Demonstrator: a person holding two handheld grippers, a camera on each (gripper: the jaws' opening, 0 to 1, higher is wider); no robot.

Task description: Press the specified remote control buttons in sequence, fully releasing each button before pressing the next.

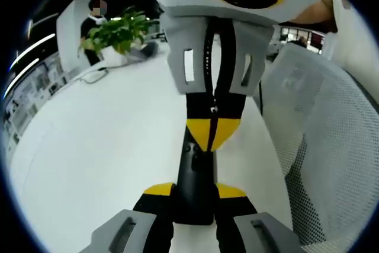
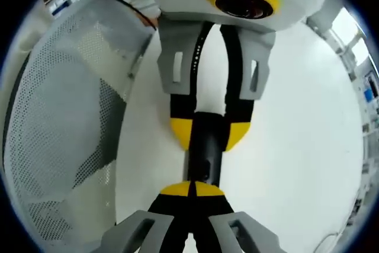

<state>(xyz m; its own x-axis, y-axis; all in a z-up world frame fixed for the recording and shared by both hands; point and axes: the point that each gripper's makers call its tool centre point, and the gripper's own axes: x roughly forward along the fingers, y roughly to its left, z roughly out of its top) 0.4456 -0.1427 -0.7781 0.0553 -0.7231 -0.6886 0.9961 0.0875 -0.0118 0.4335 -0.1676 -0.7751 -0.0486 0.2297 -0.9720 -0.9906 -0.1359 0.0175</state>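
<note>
A black remote (image 1: 196,185) is lying lengthwise on a white table (image 1: 100,164), and it is being held between the two grippers facing each other across it.

In the left gripper view, the remote is being clamped at its near end by the left gripper (image 1: 195,192), whose yellow-tipped jaws are pressed against its two sides. The right gripper (image 1: 214,127) is reaching in from the top of this view, its yellow tips being held together and set down on the remote's far end, beside a small button row.

In the right gripper view, the same remote (image 2: 205,152) is seen from the other end. The right gripper (image 2: 192,189) is being kept closed, its tips meeting over the near end of the remote. The left gripper (image 2: 205,133) is coming in from above, its jaws gripping the remote on either side.

A white mesh chair (image 1: 331,146) is standing just beside the table edge; in the right gripper view the chair (image 2: 65,117) is being shown on the left.

Well beyond the remote, a green plant (image 1: 118,31) is standing on the table, and a person (image 1: 92,31) in dark clothes is standing behind it.
</note>
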